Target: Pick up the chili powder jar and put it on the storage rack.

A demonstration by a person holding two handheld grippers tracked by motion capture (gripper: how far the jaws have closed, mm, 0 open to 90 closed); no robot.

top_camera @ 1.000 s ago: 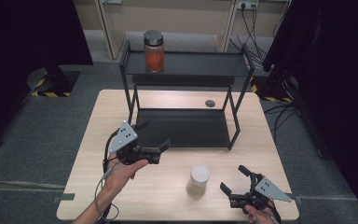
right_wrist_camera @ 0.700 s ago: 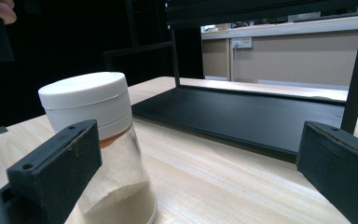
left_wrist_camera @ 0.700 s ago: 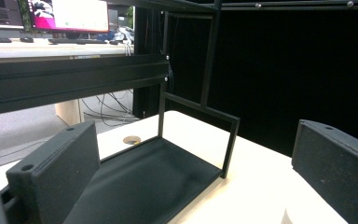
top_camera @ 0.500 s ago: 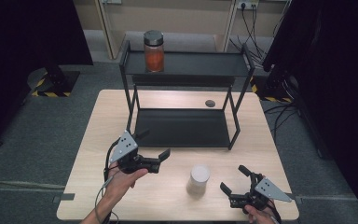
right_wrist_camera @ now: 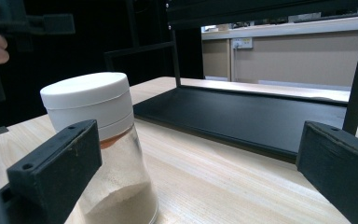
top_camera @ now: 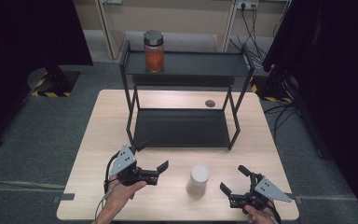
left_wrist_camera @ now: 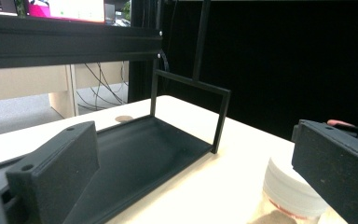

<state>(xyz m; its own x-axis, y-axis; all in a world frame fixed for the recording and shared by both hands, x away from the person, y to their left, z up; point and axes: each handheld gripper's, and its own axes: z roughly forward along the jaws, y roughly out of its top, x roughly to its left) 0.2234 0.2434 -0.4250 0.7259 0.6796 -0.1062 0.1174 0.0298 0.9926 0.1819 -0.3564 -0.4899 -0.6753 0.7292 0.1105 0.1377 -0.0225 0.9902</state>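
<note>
Both the left gripper [top_camera: 154, 169] and right gripper [top_camera: 237, 180] have jaws apart, holding nothing. Up close, the right gripper view shows pale powder in the white-lidded jar [right_wrist_camera: 103, 144] just ahead. From above it's only a lid.

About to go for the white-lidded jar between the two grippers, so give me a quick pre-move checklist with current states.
1. Left gripper open: ok, jaws spread and pointing toward the jar.
2. Right gripper open: ok, jaws apart with nothing between them.
3. White-lidded jar upright on the table: ok, lid on top, powder settled at the bottom in the right gripper view.
4. Jar free of both grippers: ok, gaps show on either side in the high view.
5. Lower shelf of the black rack free for placing: ok, nothing on it.
6. Lid screwed tight: cannot tell.
</note>
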